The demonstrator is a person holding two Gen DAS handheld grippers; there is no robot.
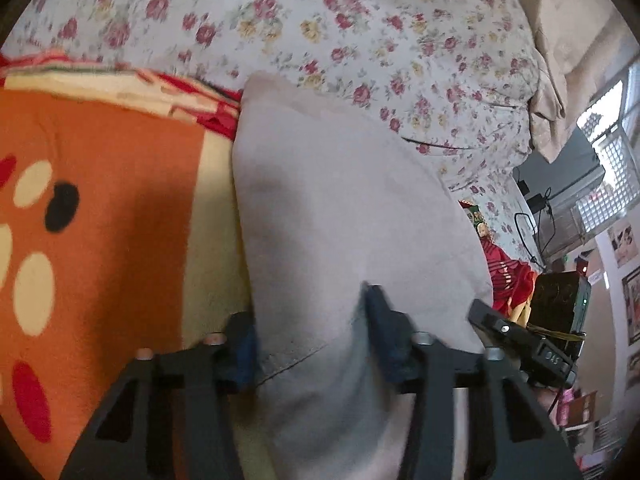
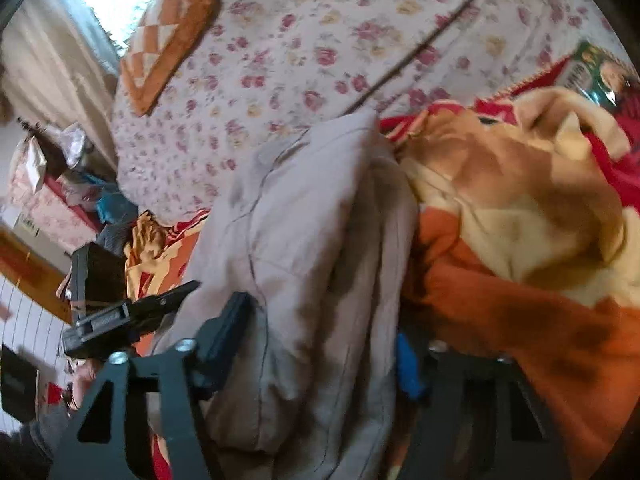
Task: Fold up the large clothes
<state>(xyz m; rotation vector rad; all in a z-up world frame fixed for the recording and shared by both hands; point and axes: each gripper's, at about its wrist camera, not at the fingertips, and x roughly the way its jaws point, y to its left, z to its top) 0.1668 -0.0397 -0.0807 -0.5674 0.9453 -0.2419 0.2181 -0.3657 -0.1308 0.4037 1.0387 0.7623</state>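
A large pale grey garment (image 1: 340,208) lies in a long folded strip on an orange patterned blanket (image 1: 104,208). My left gripper (image 1: 312,332) has the near end of the garment between its two fingers and appears closed on the cloth. In the right wrist view the same garment (image 2: 304,216) runs away from me, bunched in layers. My right gripper (image 2: 320,344) has the cloth between its dark left finger (image 2: 224,332) and blue-padded right finger (image 2: 408,364). The other gripper (image 2: 132,316) shows at the left.
A floral bedsheet (image 1: 360,32) covers the bed beyond the garment. An orange checked cushion (image 2: 168,32) lies at the far side. The rumpled orange, cream and red blanket (image 2: 520,208) is heaped to the right. Room clutter and a window (image 1: 608,152) stand past the bed edge.
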